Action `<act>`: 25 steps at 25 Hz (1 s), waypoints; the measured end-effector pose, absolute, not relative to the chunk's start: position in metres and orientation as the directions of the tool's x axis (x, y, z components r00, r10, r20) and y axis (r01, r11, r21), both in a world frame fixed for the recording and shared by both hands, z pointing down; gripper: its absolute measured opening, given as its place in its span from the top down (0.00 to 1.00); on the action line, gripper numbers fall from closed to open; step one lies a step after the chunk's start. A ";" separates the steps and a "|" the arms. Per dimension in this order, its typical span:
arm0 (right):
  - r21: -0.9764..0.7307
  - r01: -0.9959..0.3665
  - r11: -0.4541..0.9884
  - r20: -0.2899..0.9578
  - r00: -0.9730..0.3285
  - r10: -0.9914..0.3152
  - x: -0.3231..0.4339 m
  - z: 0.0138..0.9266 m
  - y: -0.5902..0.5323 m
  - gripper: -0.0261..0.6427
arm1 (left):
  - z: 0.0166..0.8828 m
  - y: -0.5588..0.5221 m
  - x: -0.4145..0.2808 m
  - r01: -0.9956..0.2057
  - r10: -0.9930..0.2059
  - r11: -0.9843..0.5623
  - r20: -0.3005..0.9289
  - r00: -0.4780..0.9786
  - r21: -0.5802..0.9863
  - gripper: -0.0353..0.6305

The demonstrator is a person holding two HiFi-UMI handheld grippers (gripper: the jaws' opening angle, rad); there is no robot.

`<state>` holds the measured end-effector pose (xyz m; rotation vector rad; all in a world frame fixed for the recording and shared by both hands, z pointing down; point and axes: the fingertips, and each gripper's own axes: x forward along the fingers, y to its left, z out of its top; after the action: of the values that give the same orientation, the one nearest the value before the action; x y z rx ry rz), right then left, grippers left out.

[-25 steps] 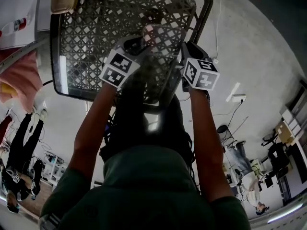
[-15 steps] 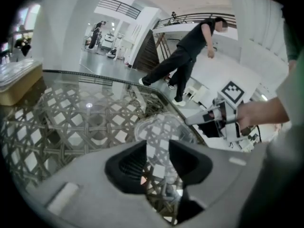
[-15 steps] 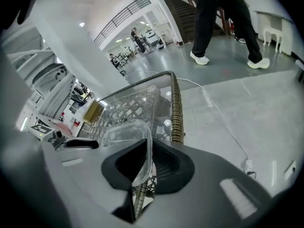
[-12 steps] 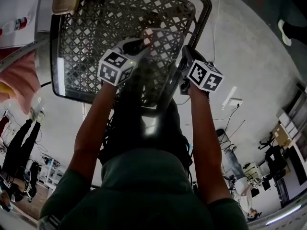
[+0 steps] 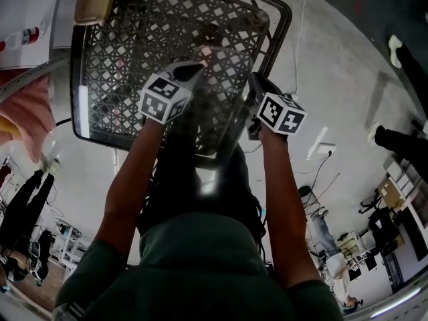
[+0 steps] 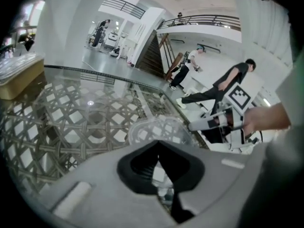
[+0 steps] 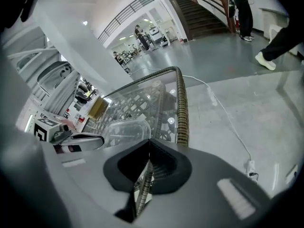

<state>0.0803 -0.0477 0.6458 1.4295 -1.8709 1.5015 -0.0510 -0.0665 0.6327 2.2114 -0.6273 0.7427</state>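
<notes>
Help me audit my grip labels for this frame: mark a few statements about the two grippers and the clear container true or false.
1. The left gripper is shut on the clear container. True.
2. The right gripper stands wide open and empty. False: its jaws pinch the same container's edge.
3. In the head view the container overlaps a lattice basket. True.
4. The basket has solid walls. False: it is open lattice, with light showing through.
</notes>
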 end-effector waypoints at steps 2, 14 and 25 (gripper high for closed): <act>-0.528 -0.847 -0.059 0.762 -0.442 -0.474 0.075 0.646 -0.045 0.95 | 0.634 -0.064 -0.048 -0.614 -0.202 -0.635 0.666 0.718 0.469 0.94; -0.497 -0.867 -0.028 0.776 -0.429 -0.463 0.073 0.647 -0.041 0.92 | 0.635 -0.085 -0.082 -0.708 -0.344 -0.663 0.741 0.577 0.243 0.66; -0.508 -0.861 -0.021 0.770 -0.443 -0.459 0.072 0.649 -0.038 0.90 | 0.639 -0.086 -0.081 -0.656 -0.247 -0.657 0.716 0.652 0.371 0.75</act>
<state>0.0715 -0.0385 0.6493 1.3776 -1.8854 1.4560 -0.0806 -0.0857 0.6387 2.2402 -0.6982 0.8462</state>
